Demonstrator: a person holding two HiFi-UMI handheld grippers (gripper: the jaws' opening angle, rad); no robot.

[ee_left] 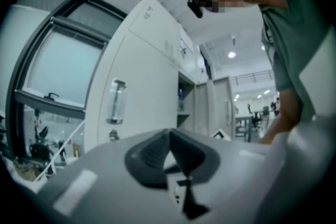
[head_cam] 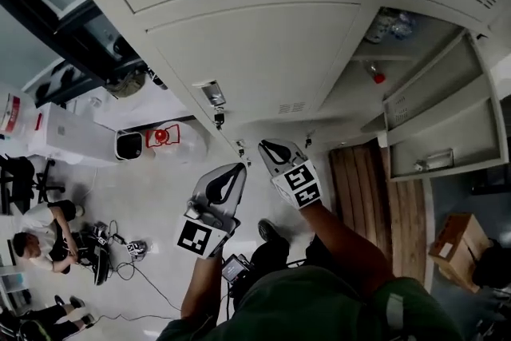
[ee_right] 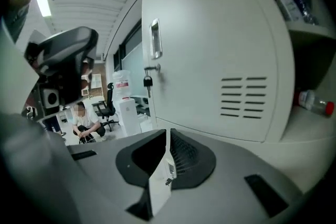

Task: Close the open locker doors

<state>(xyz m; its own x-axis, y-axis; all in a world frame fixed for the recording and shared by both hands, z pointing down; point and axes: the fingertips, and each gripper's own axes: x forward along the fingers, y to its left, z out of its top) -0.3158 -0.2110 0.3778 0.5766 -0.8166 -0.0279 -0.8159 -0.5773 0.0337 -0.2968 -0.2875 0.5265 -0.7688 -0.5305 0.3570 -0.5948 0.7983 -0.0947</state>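
A bank of pale grey lockers fills the head view. The nearest door (head_cam: 263,52) is closed, with a handle (head_cam: 213,93) and a hanging key (head_cam: 219,120). To its right a compartment (head_cam: 375,68) stands open, with a red-capped bottle (head_cam: 377,77) inside and plastic bottles (head_cam: 391,25) on the shelf above. Two open doors (head_cam: 437,96) swing out at its right side. My left gripper (head_cam: 226,182) and right gripper (head_cam: 275,149) are both shut and empty, held side by side just short of the closed door. The right gripper view shows that vented door (ee_right: 239,105) and the bottle (ee_right: 314,103).
A white water dispenser (head_cam: 72,136), a bin (head_cam: 129,144) and a red object (head_cam: 162,136) stand left of the lockers. A person (head_cam: 40,239) crouches on the floor among cables. Wooden planks (head_cam: 387,196) and a cardboard box (head_cam: 459,245) lie to the right.
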